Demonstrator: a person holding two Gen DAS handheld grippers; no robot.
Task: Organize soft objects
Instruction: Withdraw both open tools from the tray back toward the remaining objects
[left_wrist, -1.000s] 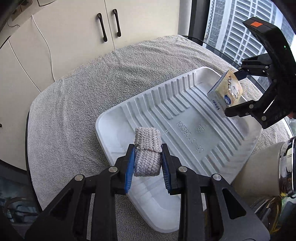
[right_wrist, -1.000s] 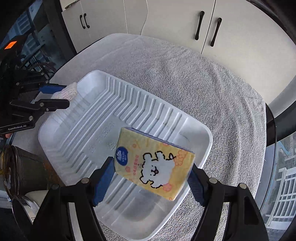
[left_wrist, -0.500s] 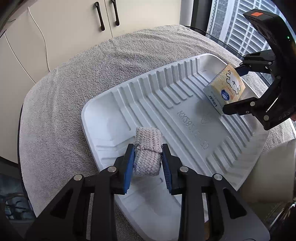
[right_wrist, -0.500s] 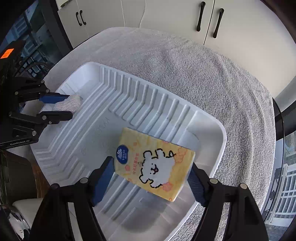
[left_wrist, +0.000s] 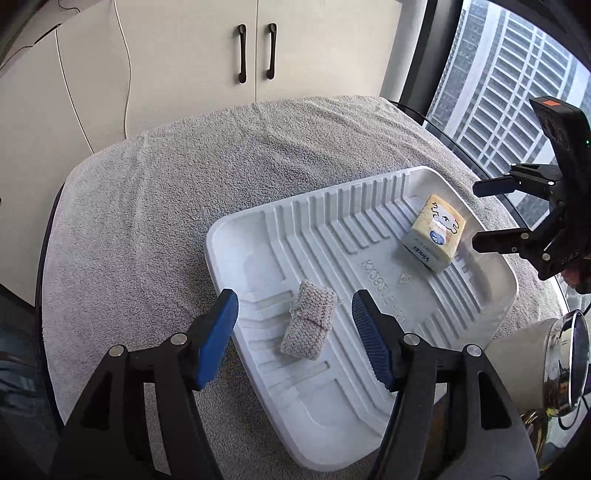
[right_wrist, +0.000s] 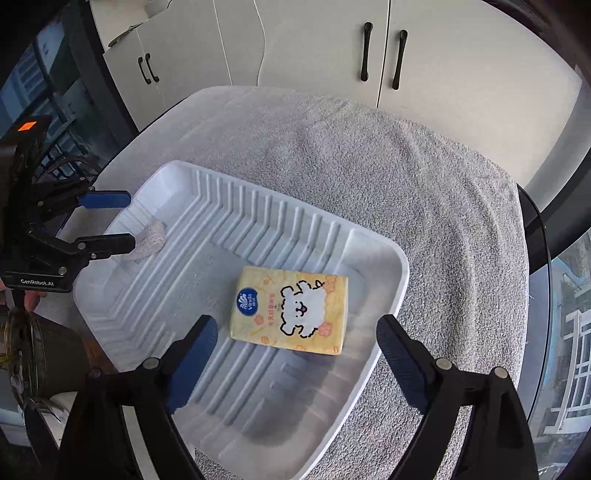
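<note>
1. Left gripper (left_wrist: 295, 328): jaws spreading, pads clear of the knit roll (left_wrist: 309, 325), which lies between them in the tray (left_wrist: 369, 229), lower centre of the left view.
2. Right gripper (right_wrist: 295, 354): jaws widening, touching nothing; tissue pack (right_wrist: 290, 310) lies flat in the tray, centre of the right view.
3. Tray sits on a grey towel (left_wrist: 147, 206).

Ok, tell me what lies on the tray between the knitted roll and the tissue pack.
Nothing: bare ribbed tray floor separates the knitted roll from the tissue pack, clearest in the left wrist view.
</note>
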